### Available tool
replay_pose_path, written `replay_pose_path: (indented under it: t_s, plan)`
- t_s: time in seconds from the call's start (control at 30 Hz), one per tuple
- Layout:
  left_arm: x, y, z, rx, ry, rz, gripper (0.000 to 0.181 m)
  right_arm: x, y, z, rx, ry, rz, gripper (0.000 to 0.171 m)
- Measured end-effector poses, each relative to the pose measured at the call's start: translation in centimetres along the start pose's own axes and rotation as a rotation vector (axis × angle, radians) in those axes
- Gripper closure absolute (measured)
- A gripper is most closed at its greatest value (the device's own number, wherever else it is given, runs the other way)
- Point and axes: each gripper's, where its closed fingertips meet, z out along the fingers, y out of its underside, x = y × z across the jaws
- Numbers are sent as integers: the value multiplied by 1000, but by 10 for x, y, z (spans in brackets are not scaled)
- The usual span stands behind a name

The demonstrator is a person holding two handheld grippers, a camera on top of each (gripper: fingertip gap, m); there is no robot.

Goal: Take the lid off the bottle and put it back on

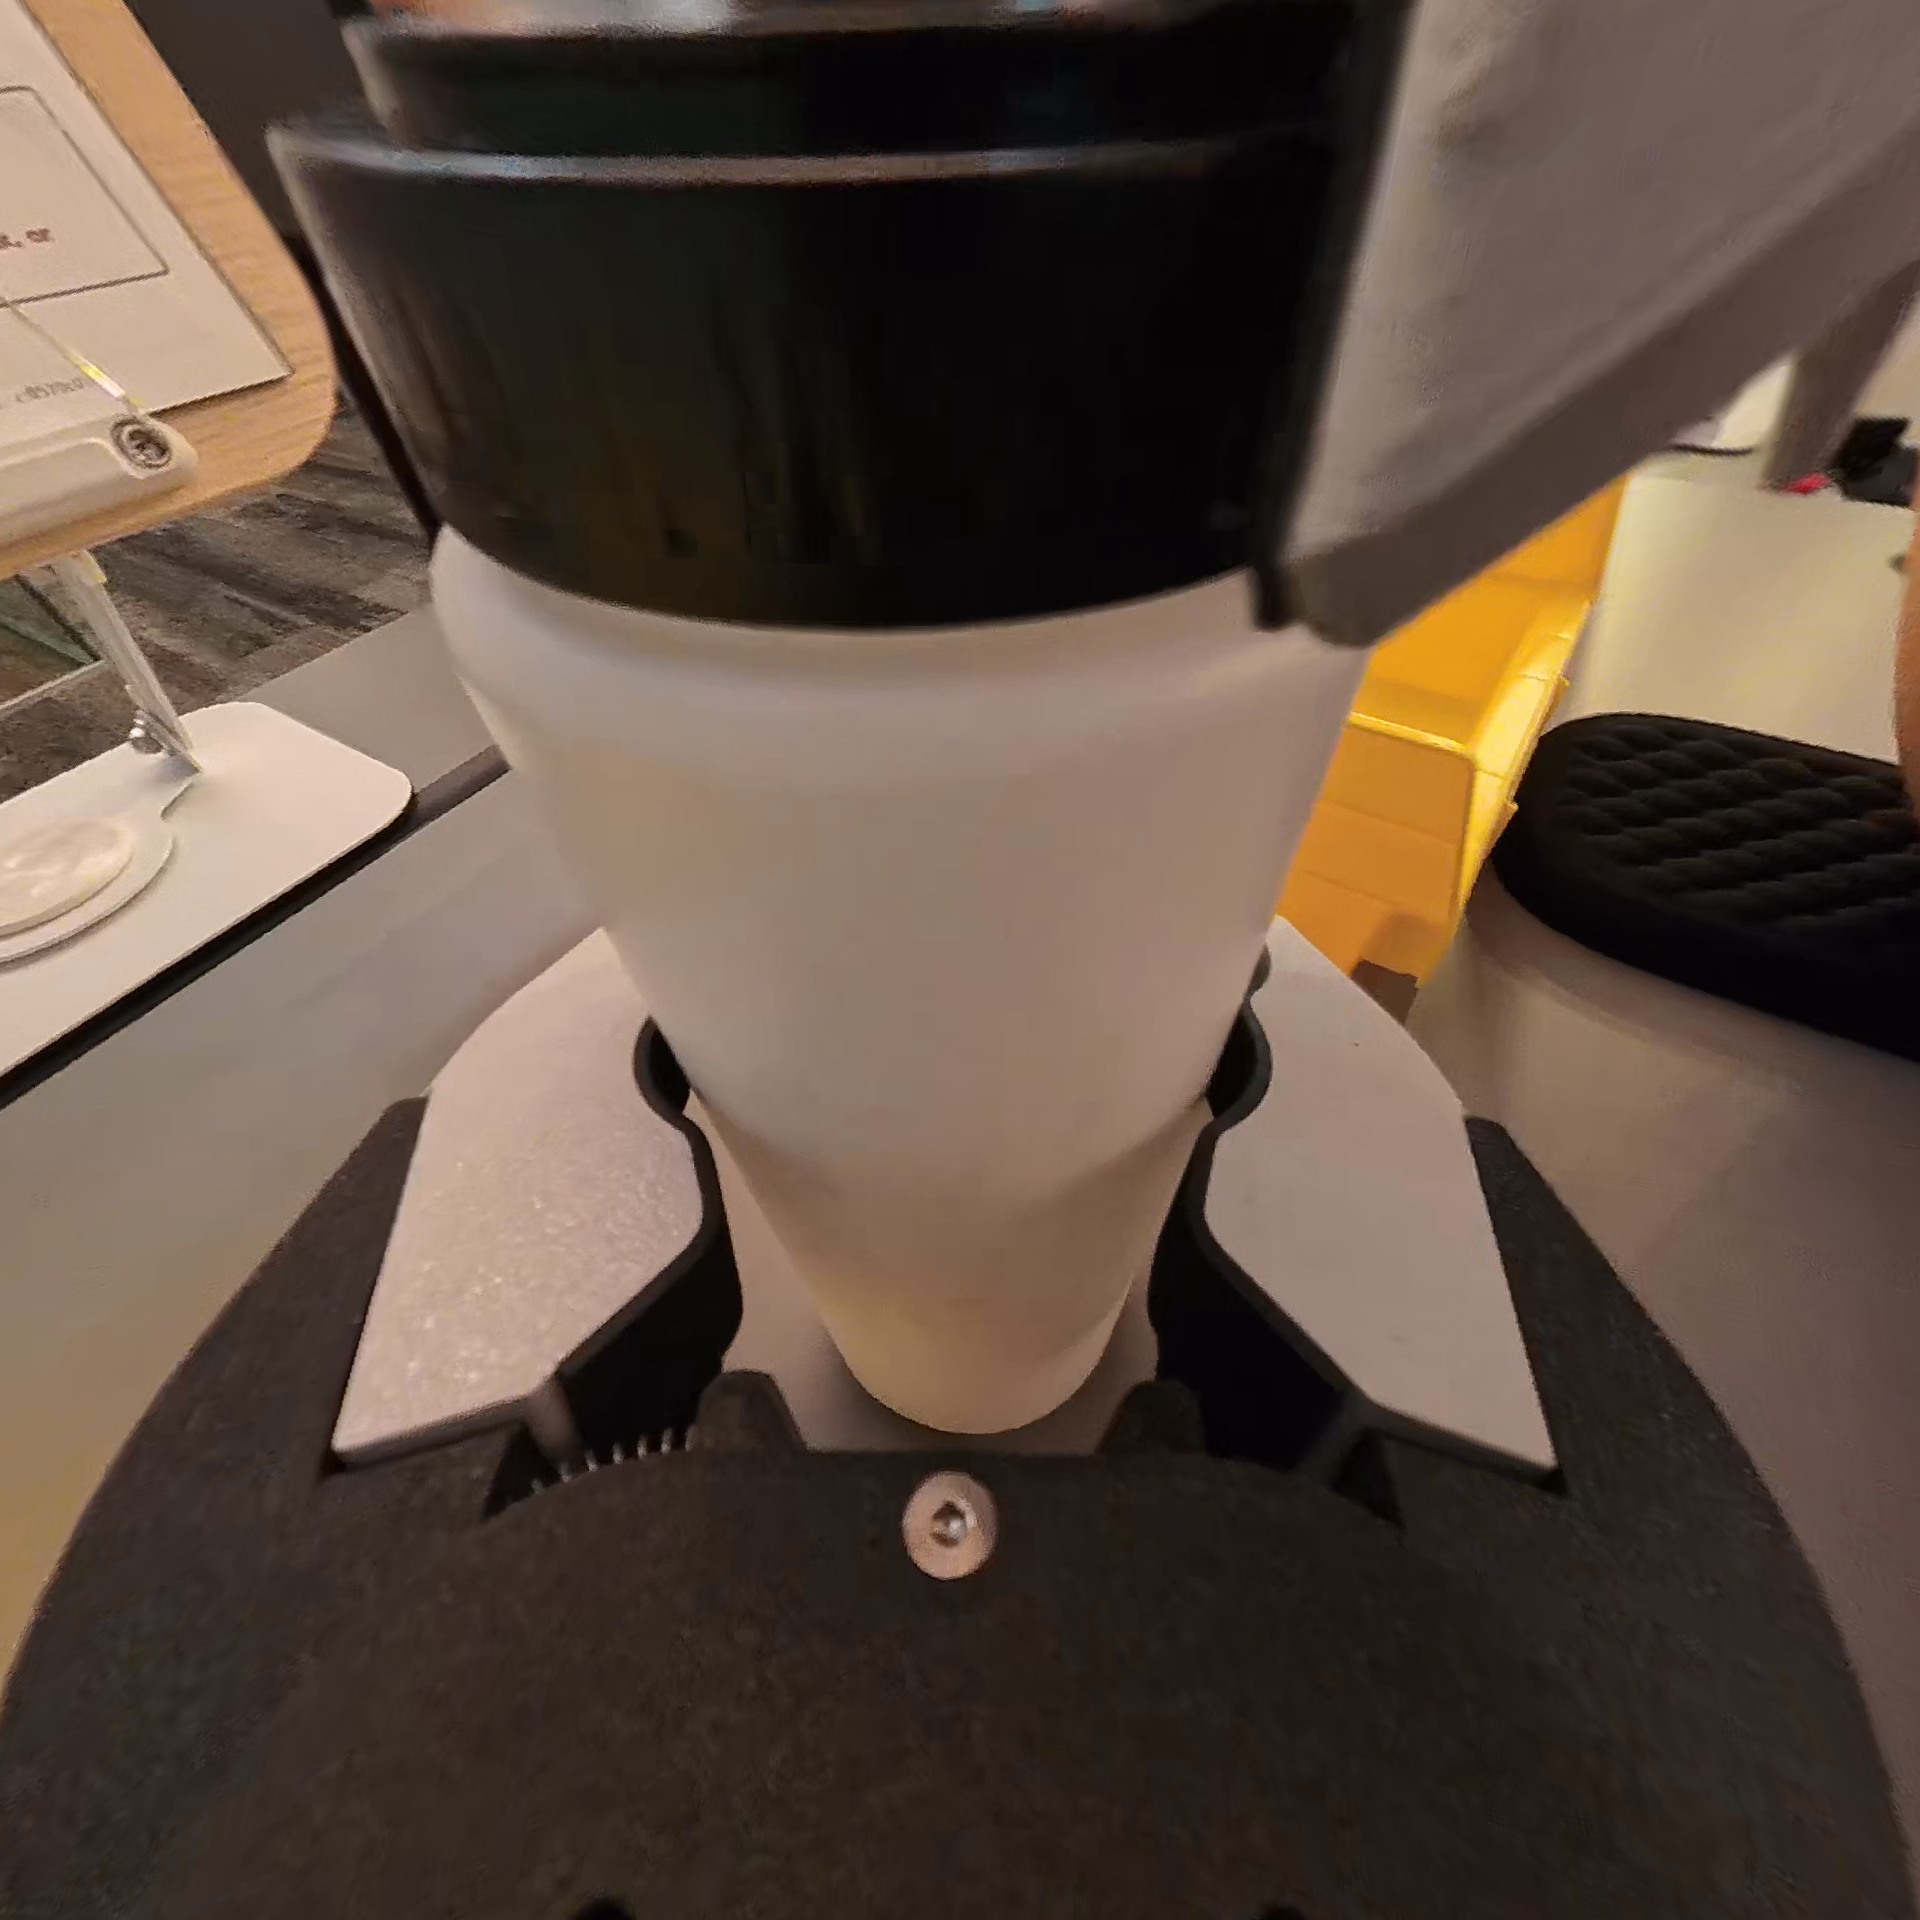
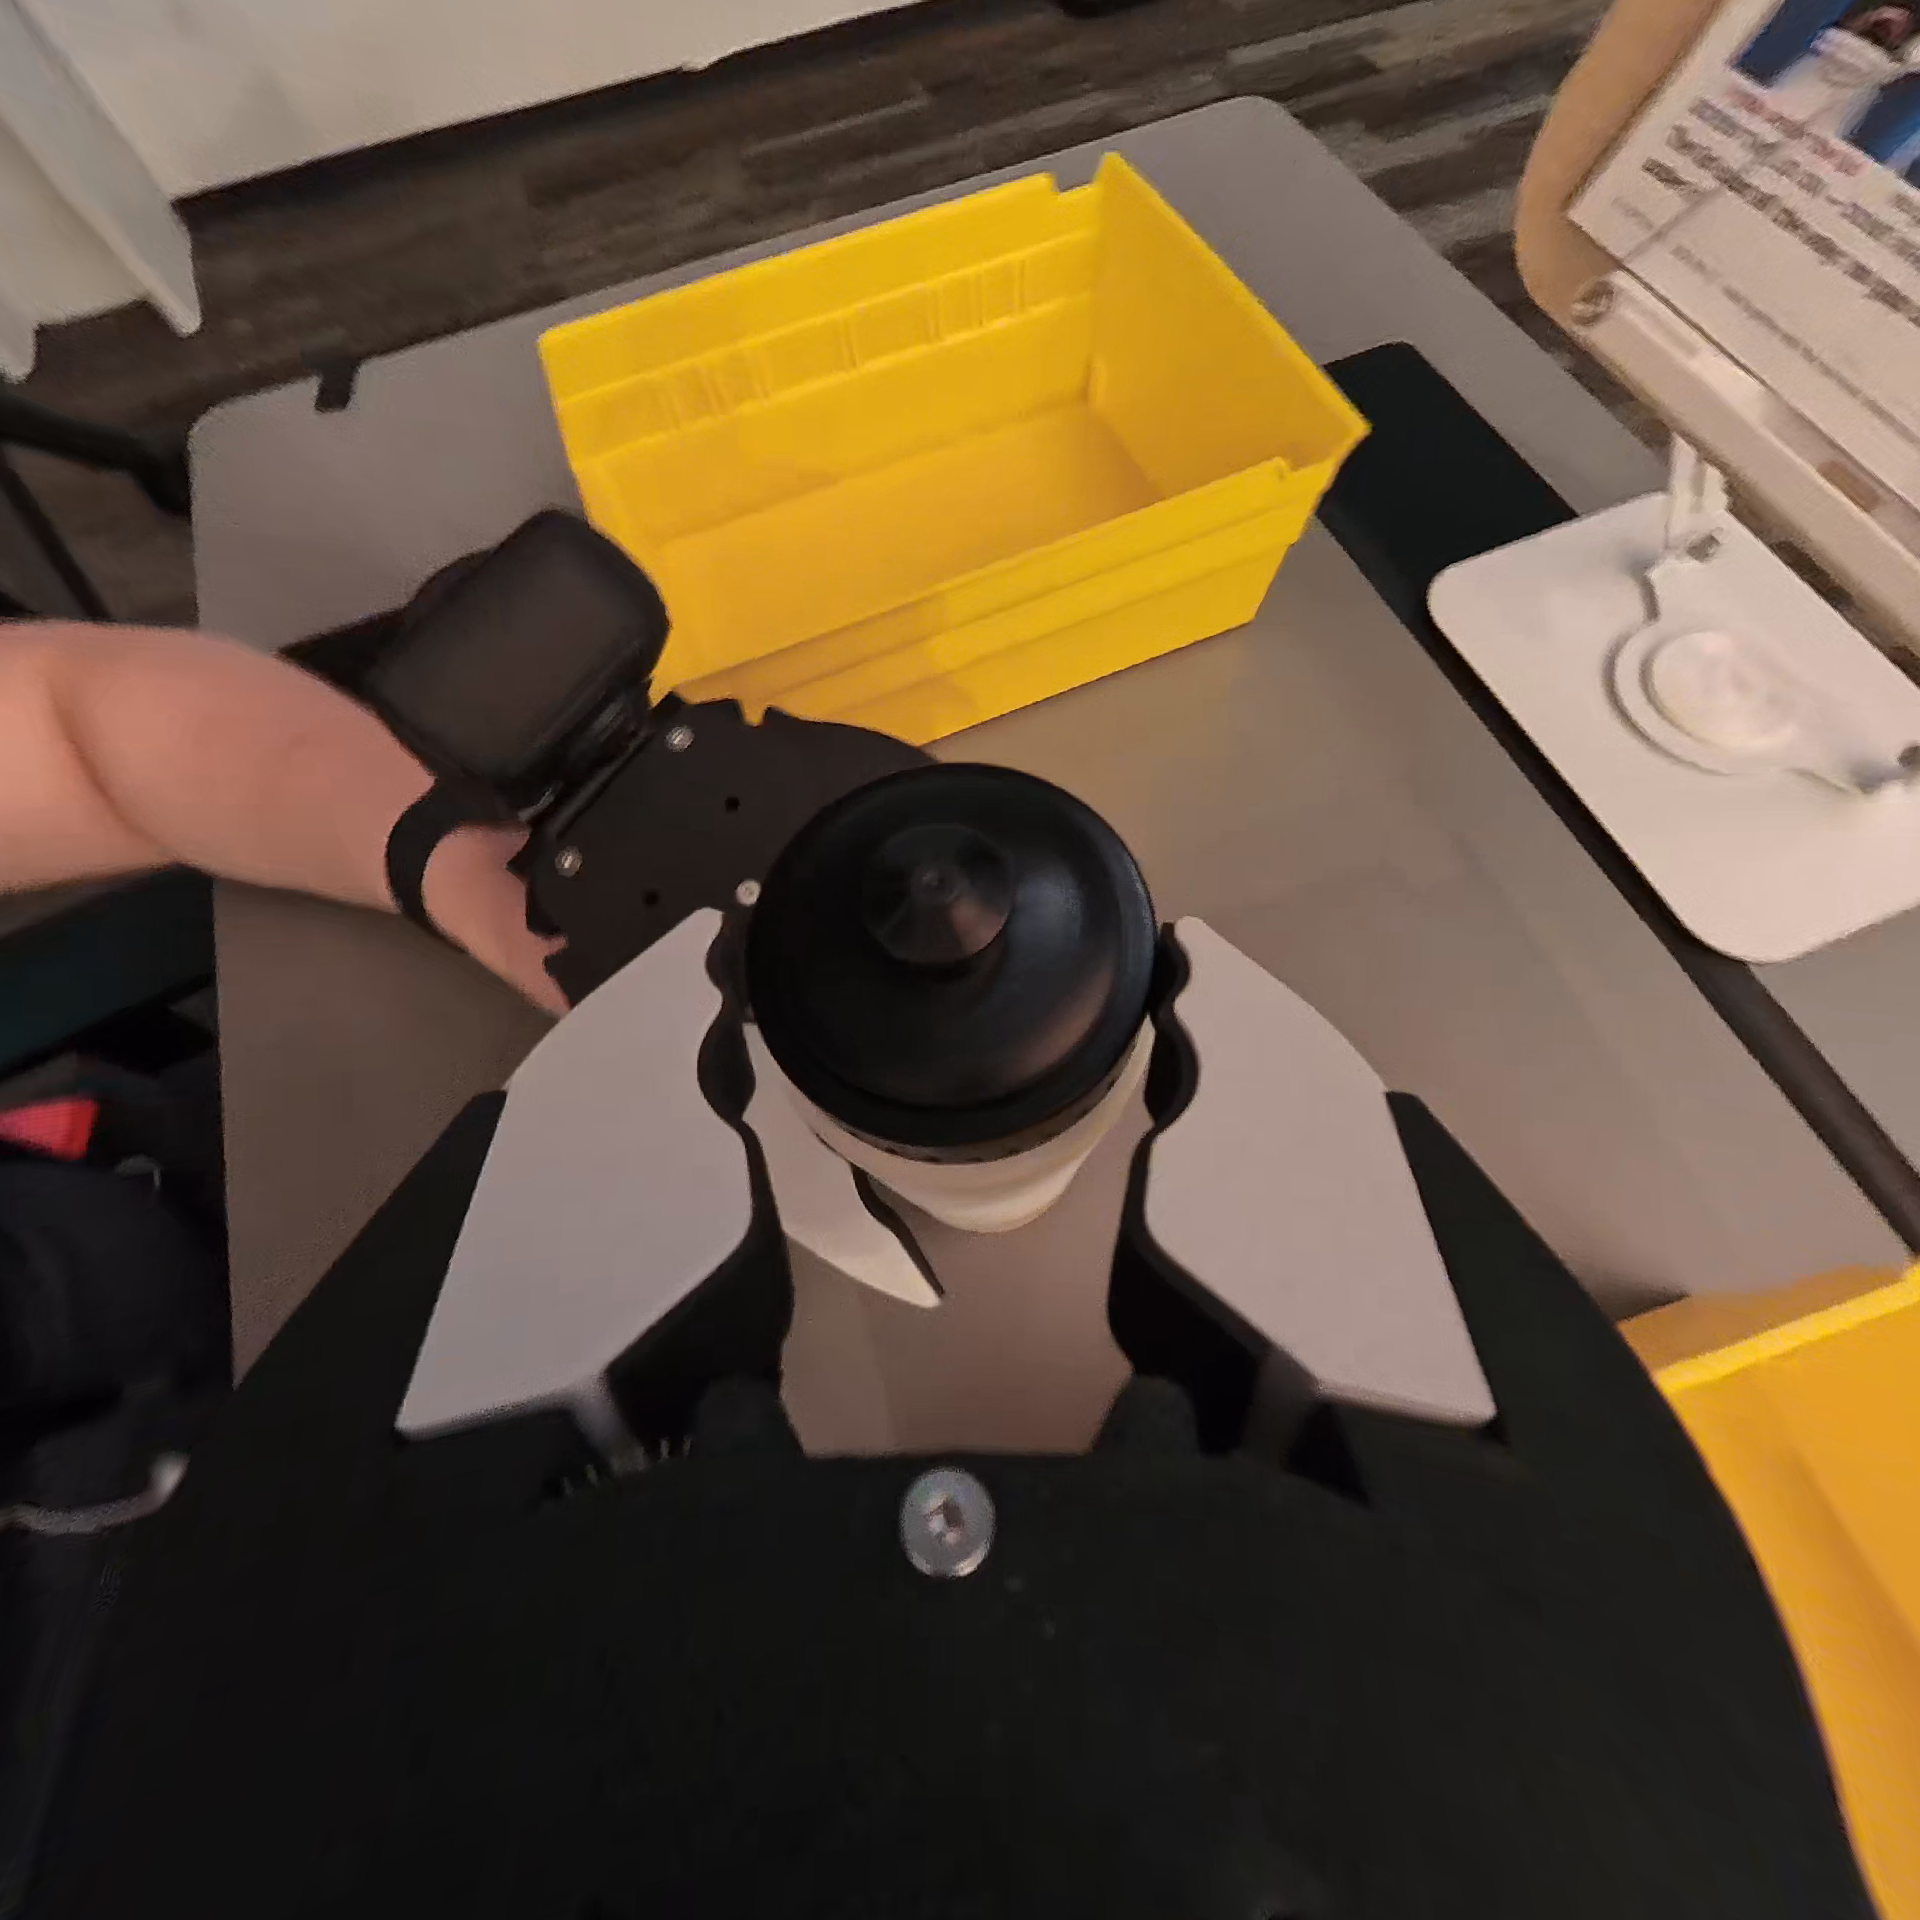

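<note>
Bottle (image 1: 914, 935) is standing upright on the grey table (image 2: 1351, 831), left gripper (image 1: 951, 1049) pinching its white body, right gripper (image 2: 951, 997) clamping the black lid (image 2: 951, 951), which is sitting on top.

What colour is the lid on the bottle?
Black. The lid shows best in the right wrist view.

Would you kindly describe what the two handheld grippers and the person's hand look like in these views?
Both the left gripper and the right gripper have matte black textured bodies, broad pale grey fingers edged in black, and a silver hex screw at the centre. The left one carries a black camera block on its back. The person's hand wears a black strap; no sleeve shows.
</note>
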Motion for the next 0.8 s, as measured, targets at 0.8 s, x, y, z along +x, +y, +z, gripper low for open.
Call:
replay_pose_path:
  t_s: [0.8]
  plan:
    - [42,-1,-5,-3,262,133,82,-30,12,-19,-14,-203,-322,96]
